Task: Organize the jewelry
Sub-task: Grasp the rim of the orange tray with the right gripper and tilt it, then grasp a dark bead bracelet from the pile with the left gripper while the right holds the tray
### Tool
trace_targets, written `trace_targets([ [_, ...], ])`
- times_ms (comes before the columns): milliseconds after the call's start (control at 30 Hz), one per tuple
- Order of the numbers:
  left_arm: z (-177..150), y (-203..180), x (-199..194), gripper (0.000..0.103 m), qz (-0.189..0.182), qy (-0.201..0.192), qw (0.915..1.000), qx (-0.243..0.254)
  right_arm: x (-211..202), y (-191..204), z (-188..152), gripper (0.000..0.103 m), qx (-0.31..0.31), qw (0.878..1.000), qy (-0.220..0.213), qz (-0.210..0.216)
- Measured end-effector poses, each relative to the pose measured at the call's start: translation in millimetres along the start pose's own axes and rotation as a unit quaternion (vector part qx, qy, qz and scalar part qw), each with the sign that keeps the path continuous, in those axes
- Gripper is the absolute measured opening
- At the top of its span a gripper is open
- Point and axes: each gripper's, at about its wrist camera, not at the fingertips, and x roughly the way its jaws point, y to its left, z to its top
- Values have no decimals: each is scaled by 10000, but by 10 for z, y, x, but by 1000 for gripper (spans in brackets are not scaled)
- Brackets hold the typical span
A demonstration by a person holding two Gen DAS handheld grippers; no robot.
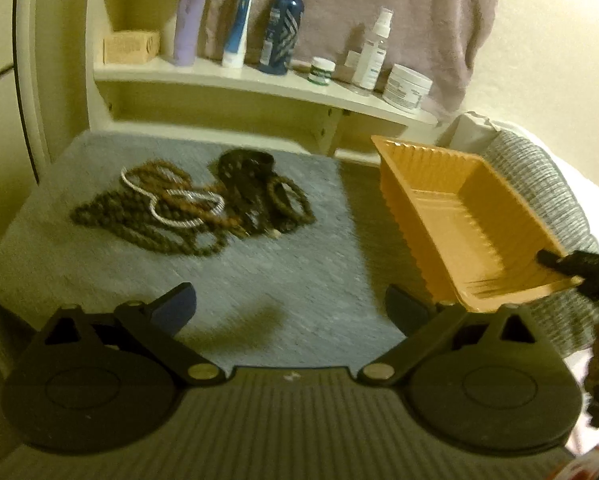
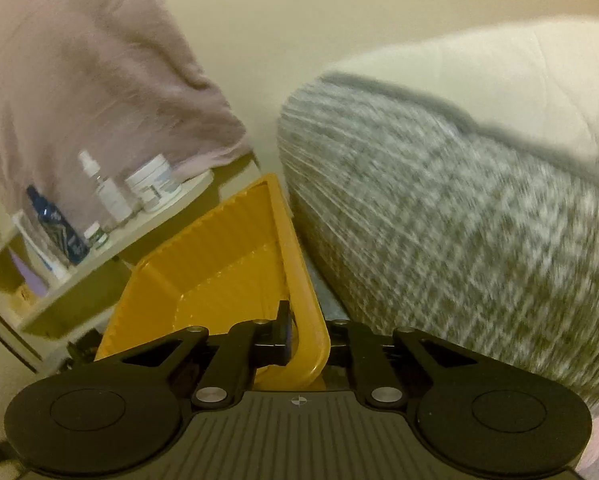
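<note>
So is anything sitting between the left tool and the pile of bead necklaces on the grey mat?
Nothing visible. Only bare grey mat lies between the open left tool and the bead necklaces. The orange tray is off to the side.

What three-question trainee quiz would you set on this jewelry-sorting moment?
1. True or false: the right tongs are shut on the rim of the yellow tray.
2. Where does the pile of bead necklaces lie? A) inside the tray B) on the grey mat C) on the shelf
3. Fill in: the left tongs are ____, with nothing between them.

Key: 1 true: one finger is inside the wall and the other outside, and the tray is tilted. 2 B: the beads lie to the left of the empty tray. 3 open.
</note>
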Motion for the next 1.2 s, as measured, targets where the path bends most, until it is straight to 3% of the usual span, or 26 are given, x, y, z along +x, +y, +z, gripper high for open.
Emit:
trace_targets([
  [233, 139, 221, 135, 88, 301, -218, 9985, 395, -166, 500, 10, 6, -1443, 9882, -256, -441],
  [367, 240, 246, 280, 80, 378, -363, 9959, 732, -212, 697, -41, 6, -1906, 9795, -328, -561],
  [467, 304, 203, 426, 68, 349, -385, 9942, 945, -218, 768, -66, 6, -2062, 9758, -352, -634],
  [633, 349, 106, 705, 32, 325, -298, 9917, 1210, -214, 825, -40, 6, -2171, 9730, -368, -686],
  [667, 354, 94, 756, 30, 347, -271, 9914, 1232, -211, 830, -34, 6, -2183, 9727, -363, -693],
  [967, 426, 77, 1065, 27, 442, -145, 9922, 1160, -197, 850, -17, 6, -2204, 9724, -301, -708],
  [1200, 453, 51, 1103, 14, 440, -103, 9920, 1175, -179, 853, -16, 6, -2218, 9722, -274, -702],
])
